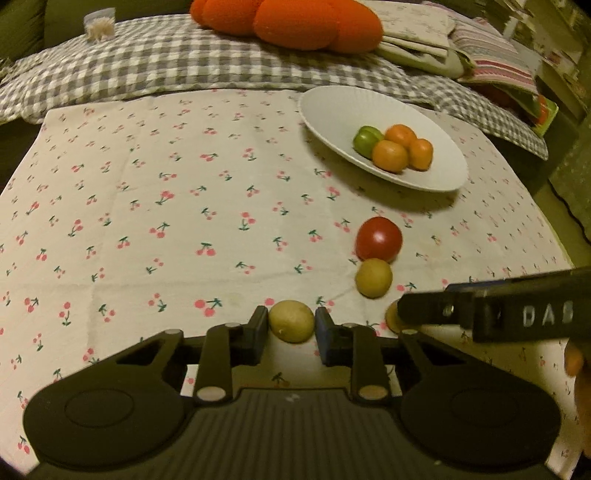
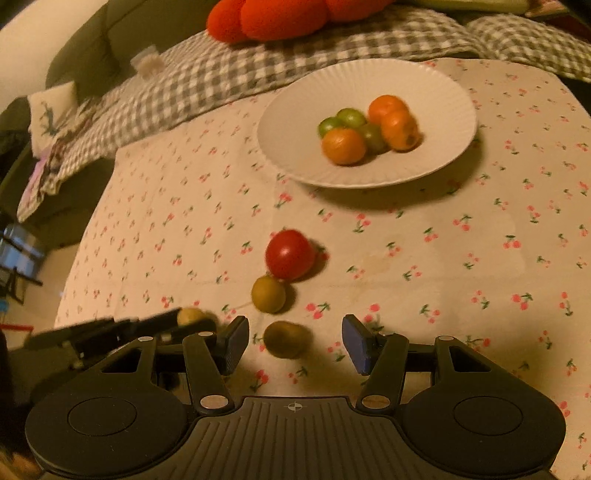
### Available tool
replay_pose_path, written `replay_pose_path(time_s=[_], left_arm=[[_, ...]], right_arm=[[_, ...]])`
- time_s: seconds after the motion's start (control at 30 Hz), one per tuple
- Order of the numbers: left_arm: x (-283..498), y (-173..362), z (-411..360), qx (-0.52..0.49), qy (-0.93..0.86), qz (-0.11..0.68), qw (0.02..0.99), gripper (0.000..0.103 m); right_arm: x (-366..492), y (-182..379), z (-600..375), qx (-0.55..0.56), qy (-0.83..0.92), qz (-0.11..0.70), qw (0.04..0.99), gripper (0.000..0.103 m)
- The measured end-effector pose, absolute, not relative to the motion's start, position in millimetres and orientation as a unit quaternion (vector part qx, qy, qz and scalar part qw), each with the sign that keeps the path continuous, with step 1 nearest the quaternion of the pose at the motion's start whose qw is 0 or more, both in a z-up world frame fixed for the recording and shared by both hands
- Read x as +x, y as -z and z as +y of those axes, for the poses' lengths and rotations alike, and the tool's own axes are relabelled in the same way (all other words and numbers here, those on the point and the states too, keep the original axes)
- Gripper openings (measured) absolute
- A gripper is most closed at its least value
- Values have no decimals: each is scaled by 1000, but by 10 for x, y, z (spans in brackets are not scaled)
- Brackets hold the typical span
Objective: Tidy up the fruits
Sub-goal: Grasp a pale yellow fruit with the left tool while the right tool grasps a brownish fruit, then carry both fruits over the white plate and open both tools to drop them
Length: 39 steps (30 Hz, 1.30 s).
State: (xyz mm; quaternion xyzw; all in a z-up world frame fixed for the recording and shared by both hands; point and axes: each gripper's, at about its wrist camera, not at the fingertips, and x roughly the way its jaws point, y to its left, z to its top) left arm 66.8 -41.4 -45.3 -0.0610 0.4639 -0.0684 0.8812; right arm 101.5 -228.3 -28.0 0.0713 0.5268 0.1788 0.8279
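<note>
My left gripper (image 1: 291, 325) is shut on a yellow-green round fruit (image 1: 291, 321) low over the cherry-print cloth. In the right wrist view my right gripper (image 2: 295, 345) is open, with a brownish-green fruit (image 2: 286, 339) lying between its fingers on the cloth. A red tomato (image 1: 378, 238) (image 2: 290, 254) and a small yellow-green fruit (image 1: 373, 277) (image 2: 268, 294) lie just beyond. A white plate (image 1: 332, 107) (image 2: 295, 110) farther back holds orange and green fruits (image 2: 345, 146). The right gripper's finger (image 1: 480, 308) shows at the left view's right edge. The left gripper (image 2: 147, 325) shows at the right view's left edge.
The cherry-print cloth (image 1: 166, 206) covers the surface. A grey checked blanket (image 1: 147, 66) and an orange cushion (image 1: 295, 22) lie behind it. Folded striped and flowered fabrics (image 1: 491, 55) sit at the back right.
</note>
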Motion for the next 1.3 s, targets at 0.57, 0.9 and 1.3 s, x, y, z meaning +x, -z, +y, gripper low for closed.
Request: replay_pose_path(time_s=[0.57, 0.9, 1.3], left_arm=[[673, 408, -375, -71, 60, 459, 883, 25], [676, 335, -396, -74, 60, 452, 887, 26], [800, 30, -145, -98, 40, 408, 907, 26]], right_arm=[[970, 249, -2139, 20, -193, 513, 836, 25], [1020, 179, -2243, 37, -179, 506, 843, 25], [1163, -99, -2571, 86, -154, 473, 863, 25]])
